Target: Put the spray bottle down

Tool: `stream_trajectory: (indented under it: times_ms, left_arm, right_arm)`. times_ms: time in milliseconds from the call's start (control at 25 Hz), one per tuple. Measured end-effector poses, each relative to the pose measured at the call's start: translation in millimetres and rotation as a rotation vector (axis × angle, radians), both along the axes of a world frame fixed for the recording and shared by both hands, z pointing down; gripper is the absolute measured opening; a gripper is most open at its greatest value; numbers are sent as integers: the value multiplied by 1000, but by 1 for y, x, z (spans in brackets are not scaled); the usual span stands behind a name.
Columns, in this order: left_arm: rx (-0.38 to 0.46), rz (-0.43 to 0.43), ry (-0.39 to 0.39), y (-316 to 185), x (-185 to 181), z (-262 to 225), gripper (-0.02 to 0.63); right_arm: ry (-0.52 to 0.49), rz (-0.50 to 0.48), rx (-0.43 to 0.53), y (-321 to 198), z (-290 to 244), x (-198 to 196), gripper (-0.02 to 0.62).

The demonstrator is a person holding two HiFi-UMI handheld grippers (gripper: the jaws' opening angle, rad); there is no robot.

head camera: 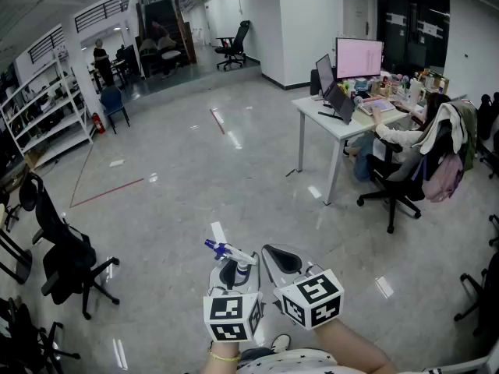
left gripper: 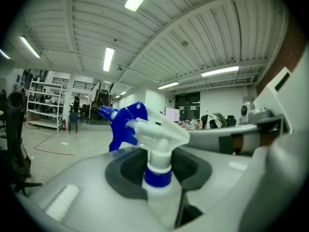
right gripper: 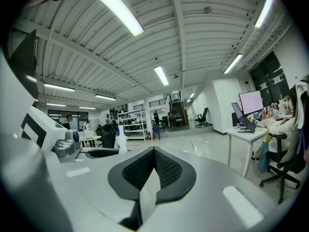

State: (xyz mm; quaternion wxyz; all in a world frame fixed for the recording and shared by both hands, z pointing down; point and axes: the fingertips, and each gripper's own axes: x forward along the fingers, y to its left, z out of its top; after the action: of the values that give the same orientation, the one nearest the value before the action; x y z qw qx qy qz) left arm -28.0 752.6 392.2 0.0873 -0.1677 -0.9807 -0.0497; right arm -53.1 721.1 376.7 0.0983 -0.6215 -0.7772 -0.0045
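Observation:
A white spray bottle [head camera: 231, 256] with a blue nozzle and blue collar stands upright between the jaws of my left gripper [head camera: 231, 271], which is shut on its neck. In the left gripper view the spray bottle [left gripper: 155, 135] fills the middle, nozzle pointing left, with the left gripper [left gripper: 159, 173] pressing on it below the collar. My right gripper [head camera: 283, 261] sits just to the right of the left one, level with it and close to my body. Its dark pads meet in the right gripper view, and the right gripper [right gripper: 153, 172] holds nothing. Both are held over bare floor.
A white desk [head camera: 337, 125] with a monitor and laptops stands at the right, with a person seated on a black chair [head camera: 401, 179] beside it. Another black office chair [head camera: 66, 254] is at the left. Shelving [head camera: 47, 109] lines the far left wall.

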Motion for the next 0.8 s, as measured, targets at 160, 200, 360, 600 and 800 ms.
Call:
stream_trajectory:
  times_ms: [160,200,360,600,800]
  left_arm:
    - [4,21,11,0,-8,2,130]
    - [2,25,7,0,-11,2,130]
    - [2,70,9,-3,-28,5,130]
    - [9,193,-2,-19,-78,10,130]
    - [5,318,-14,-47,-112,10,130]
  right_arm:
    - [-10,14,3,1,0,-9,-2]
    - [-11,22,2,1,0,-12,-2]
    - [-11,73,0,-5,2,-29,-2]
    - [-11,212,-7,-32,7,-79,-2]
    - [-12,368,-17,-74,8,-113,-2]
